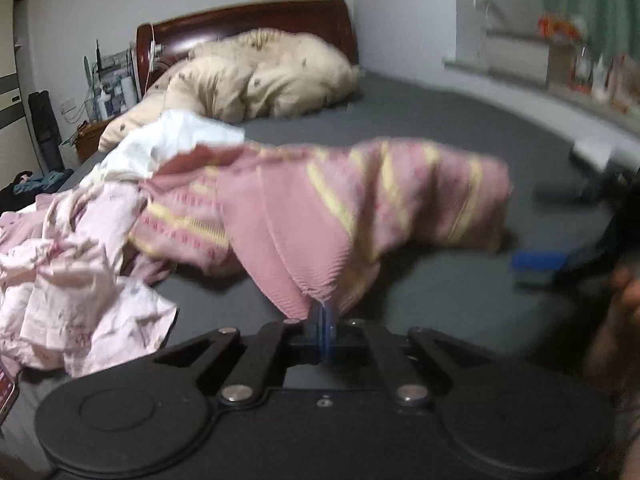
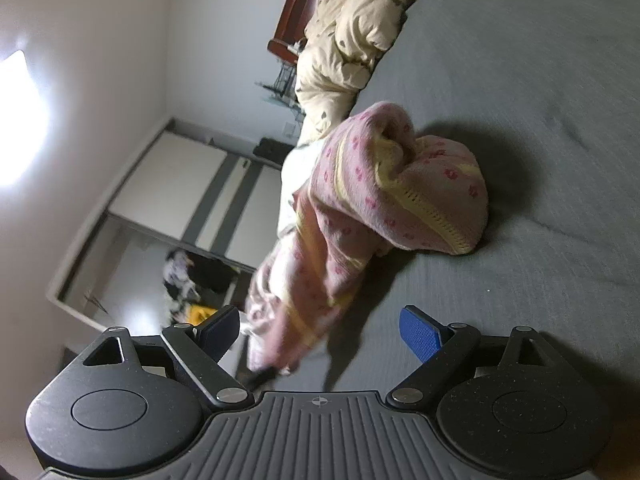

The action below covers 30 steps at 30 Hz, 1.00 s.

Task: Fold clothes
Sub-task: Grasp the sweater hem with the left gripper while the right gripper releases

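A pink knit garment (image 1: 320, 208) with yellow stripes hangs above the grey bed sheet (image 1: 440, 140), bunched and partly draped. My left gripper (image 1: 322, 312) is shut on its ribbed hem. In the right wrist view the same garment (image 2: 360, 208) trails from the sheet (image 2: 520, 120) down toward the left fingers. My right gripper (image 2: 320, 332) stands open, its blue pads (image 2: 420, 336) wide apart and gripping nothing. The garment's lower end shows near its left finger; I cannot tell whether they touch. A blurred blue pad (image 1: 538, 260) of the right gripper appears at the right of the left wrist view.
A heap of pale pink floral clothes (image 1: 72, 272) and a white garment (image 1: 176, 140) lie on the bed's left side. A beige duvet (image 1: 256, 76) is piled against the dark wooden headboard (image 1: 248, 24). A wardrobe (image 2: 192, 184) stands beyond the bed.
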{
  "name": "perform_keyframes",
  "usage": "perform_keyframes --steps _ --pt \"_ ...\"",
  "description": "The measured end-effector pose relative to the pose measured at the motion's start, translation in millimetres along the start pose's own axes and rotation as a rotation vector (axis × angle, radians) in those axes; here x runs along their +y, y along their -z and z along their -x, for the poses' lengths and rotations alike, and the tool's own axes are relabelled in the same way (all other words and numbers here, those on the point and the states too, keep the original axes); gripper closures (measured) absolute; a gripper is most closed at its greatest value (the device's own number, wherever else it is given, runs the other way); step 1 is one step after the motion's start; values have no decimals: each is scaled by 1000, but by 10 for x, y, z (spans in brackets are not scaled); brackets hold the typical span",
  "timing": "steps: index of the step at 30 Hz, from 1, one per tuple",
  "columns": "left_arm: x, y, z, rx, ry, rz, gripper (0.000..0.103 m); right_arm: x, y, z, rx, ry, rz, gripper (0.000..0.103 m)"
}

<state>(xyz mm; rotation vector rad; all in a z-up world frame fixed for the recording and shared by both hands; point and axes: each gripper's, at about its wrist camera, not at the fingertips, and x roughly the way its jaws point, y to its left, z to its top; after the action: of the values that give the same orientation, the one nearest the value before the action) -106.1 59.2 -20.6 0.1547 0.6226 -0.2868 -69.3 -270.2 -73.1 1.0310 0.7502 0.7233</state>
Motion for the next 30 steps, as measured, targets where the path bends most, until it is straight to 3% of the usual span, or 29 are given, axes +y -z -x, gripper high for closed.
perform_keyframes --steps 4,8,12,13,14,16,22,23,24,26,30 --pt "-109 -239 198 -82 13 -60 102 318 140 -135 43 89 267 15" --pt "-166 -458 324 -130 36 -88 102 952 548 -273 -12 231 844 15" --pt "-183 -633 449 -176 47 -125 102 1314 847 -562 -27 331 1260 16" --pt "-182 -671 481 -187 49 -136 102 1343 864 -638 -23 339 1308 17" --pt "-179 -705 528 -195 56 -146 102 1371 859 -714 -19 342 1353 32" --pt "-166 -763 616 -208 66 -163 102 1415 810 -812 0 352 1404 49" --pt "-158 -817 913 -236 68 -216 102 1537 642 -838 38 295 1516 54" --pt "-159 -816 943 -235 72 -215 102 1548 640 -848 57 284 1530 68" --pt "-154 -808 975 -237 71 -212 102 1552 635 -864 86 279 1535 72" --pt "-147 -784 1002 -232 62 -211 102 1554 626 -870 127 261 1509 99" --pt "-65 -643 932 -182 44 -182 102 1566 691 -838 179 199 1432 99"
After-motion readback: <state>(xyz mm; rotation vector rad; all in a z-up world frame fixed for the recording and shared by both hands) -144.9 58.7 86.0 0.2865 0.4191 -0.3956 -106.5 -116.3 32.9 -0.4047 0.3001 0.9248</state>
